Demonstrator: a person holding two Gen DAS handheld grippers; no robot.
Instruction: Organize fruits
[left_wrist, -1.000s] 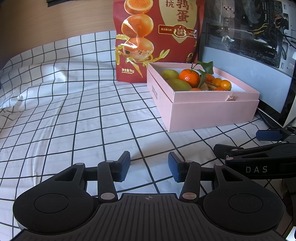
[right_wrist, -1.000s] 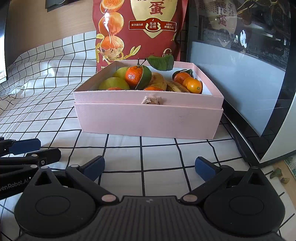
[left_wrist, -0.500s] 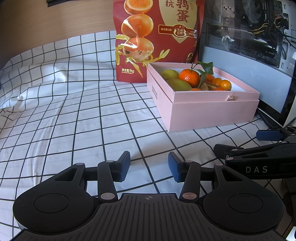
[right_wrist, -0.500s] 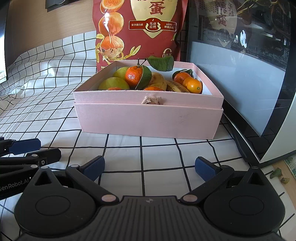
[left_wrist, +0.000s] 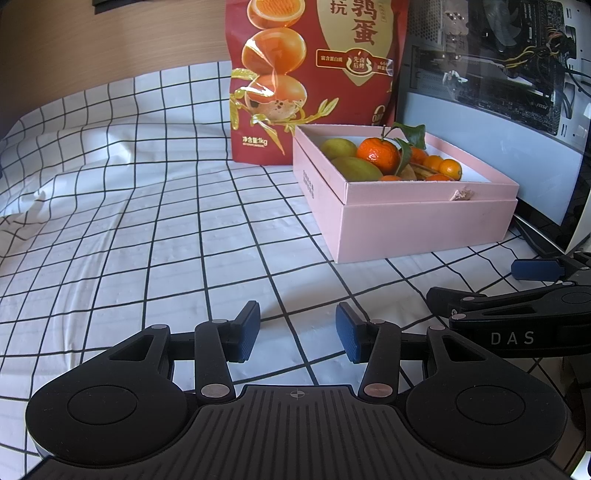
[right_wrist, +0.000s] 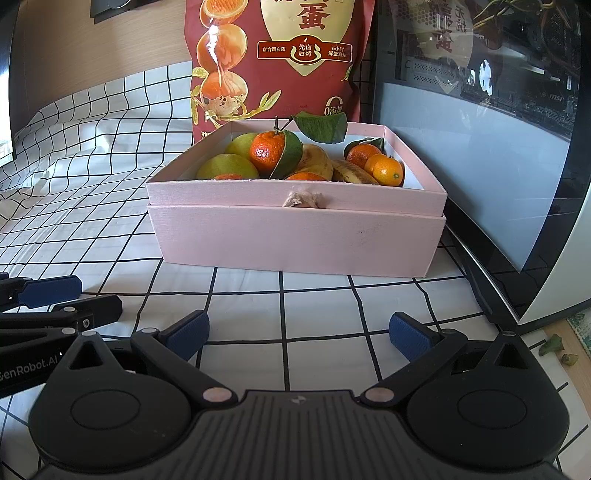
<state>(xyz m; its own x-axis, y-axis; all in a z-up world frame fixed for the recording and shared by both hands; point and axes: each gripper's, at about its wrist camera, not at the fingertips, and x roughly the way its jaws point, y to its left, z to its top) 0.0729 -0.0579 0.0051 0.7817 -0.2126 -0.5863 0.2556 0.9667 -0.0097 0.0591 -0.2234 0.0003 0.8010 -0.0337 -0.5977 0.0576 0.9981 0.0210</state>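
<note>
Left tool (left_wrist: 297, 334): we see its blue pads spread apart with nothing between them, hovering low over the checked cloth.
Right tool (right_wrist: 299, 336): we see it spread wider, also empty, facing the front wall of the box.
Pink box (right_wrist: 295, 236): it sits on the bench, ahead of both tools and well apart from them, its upper tray nested in a deeper base.
Fruits: we find them all inside the box, a leafy tangerine (right_wrist: 266, 151) on top near the middle, green pears (right_wrist: 227, 168) at the left, small kumquats (right_wrist: 388, 170) at the right, and a brownish banana (right_wrist: 352, 172) between.
Red snack bag (left_wrist: 314, 74): it stands upright just behind the box.
Computer case (right_wrist: 480, 110): its glass side stands just beside the box on the right.
Cloth (left_wrist: 129, 221): white with a black grid, wrinkled toward the far left.
Tools together: side by side, each visible at the edge of the other's view.
</note>
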